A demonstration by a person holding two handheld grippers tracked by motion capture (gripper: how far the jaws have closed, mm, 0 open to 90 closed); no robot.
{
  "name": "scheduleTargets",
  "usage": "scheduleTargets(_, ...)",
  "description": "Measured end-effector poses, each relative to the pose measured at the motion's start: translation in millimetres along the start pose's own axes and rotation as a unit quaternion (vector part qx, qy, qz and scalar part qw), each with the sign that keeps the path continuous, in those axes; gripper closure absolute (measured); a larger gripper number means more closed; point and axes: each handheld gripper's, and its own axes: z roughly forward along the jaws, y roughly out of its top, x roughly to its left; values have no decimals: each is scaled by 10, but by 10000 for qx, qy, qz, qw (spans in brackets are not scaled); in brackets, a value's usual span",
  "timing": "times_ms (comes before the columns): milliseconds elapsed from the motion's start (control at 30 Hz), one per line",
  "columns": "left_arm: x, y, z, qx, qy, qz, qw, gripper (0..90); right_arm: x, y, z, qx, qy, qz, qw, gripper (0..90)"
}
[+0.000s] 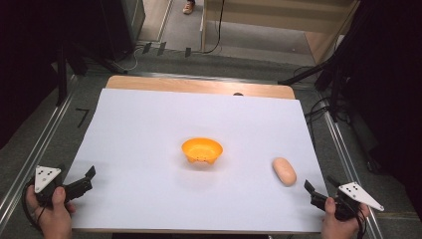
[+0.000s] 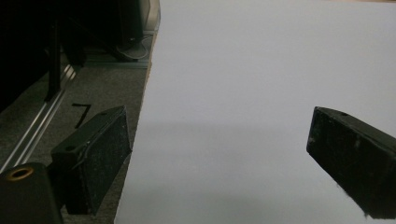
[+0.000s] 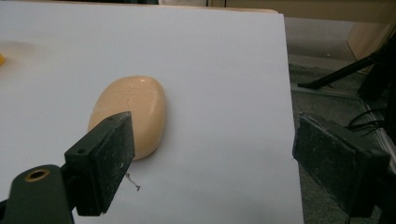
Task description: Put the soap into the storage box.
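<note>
An orange bowl [image 1: 201, 150] stands near the middle of the white sheet [image 1: 149, 139]. A tan oval bread roll [image 1: 284, 171] lies to its right, near the sheet's right edge. My right gripper [image 1: 318, 189] is open at the front right corner, just behind the bread roll [image 3: 130, 114], which lies ahead of its left jaw. At the sheet's front left edge my left gripper [image 1: 84, 179] is open, its jaws wide apart with nothing between them. In the left gripper view the left gripper [image 2: 219, 144] straddles the edge of the white sheet [image 2: 261, 60].
The sheet covers a wooden table [image 1: 199, 85] whose far edge shows. Metal rails [image 1: 37, 144] run along both sides on grey carpet. Black stands and cables [image 1: 328, 84] sit at the far right. A black tape mark [image 1: 82, 117] lies left of the table.
</note>
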Motion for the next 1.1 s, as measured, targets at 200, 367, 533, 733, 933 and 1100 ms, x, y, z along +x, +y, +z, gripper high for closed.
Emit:
scheduleTargets(200,-1,2,4,2,11,1,10000,67,5,17,-18,-76,-206,67,9997,134)
scheduleTargets(367,-5,2,4,12,21,12,10000,67,-13,98,-7,217,35,84,9997,127)
scheduleTargets(533,-6,2,7,23,27,22,10000,67,63,268,30,774,68,-192,9968,124)
scheduleTargets(733,-7,1,7,14,22,19,10000,68,157,438,184,1592,143,-426,9862,89)
scheduleTargets(933,-9,1,10,15,15,26,10000,67,220,613,318,2221,194,-538,9733,57)
scheduleTargets(1100,-5,3,10,37,-7,28,10000,68,284,725,445,2789,224,-618,9581,41)
